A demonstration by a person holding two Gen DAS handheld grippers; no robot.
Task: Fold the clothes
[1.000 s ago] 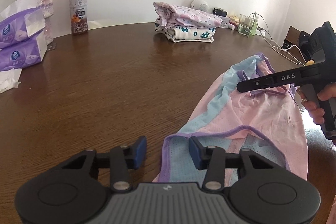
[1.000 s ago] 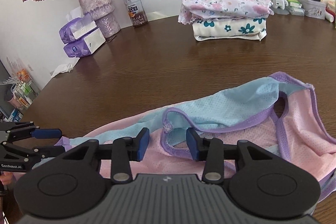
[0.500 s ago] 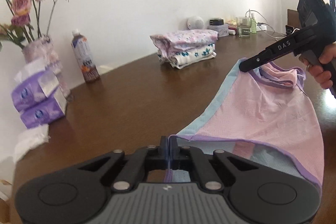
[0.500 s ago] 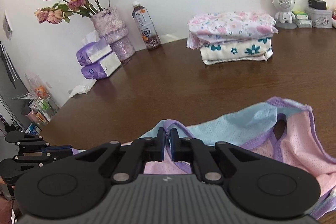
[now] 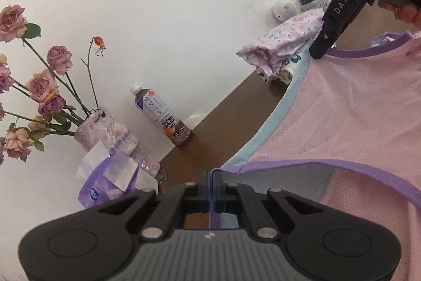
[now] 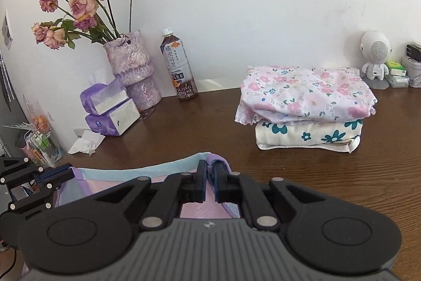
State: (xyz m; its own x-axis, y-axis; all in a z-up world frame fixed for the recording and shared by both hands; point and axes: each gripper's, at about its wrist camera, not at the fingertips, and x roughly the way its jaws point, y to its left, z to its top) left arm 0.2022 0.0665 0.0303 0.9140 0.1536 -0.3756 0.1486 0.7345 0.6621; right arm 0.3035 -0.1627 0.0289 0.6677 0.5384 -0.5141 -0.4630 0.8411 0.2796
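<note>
Both grippers are clamped down on the same garment right now. The left gripper (image 5: 212, 182) has its jaws pinched together on the purple trim of the pink mesh top (image 5: 350, 117), right at a corner where the light-blue side panel meets the hem. The right gripper (image 6: 209, 170) is likewise closed tight, with a bunched bit of the purple and blue edge squeezed between its blue pads (image 6: 202, 182). The fabric is stretched between the two, lifted clear of the brown wooden table (image 6: 289, 175), and in the left wrist view it spreads out as a taut pink sheet with the purple trim running across its near side. That view is tilted quite a bit, so the table edge runs diagonally.

Beyond the top, further back on the table, there's a stack of folded clothes (image 6: 307, 107): a pink floral piece on a white one with teal flowers. Left of that stack stands a bottle of oolong tea (image 6: 179, 67), then a purple vase (image 6: 133, 70) of dried roses, with two purple tissue packs (image 6: 109, 109) leaning at its base and a crumpled tissue (image 6: 85, 142) just in front of them. Right of the stack, against the white wall, sits a small white robot-shaped speaker (image 6: 375, 57) with some boxes beside it.
</note>
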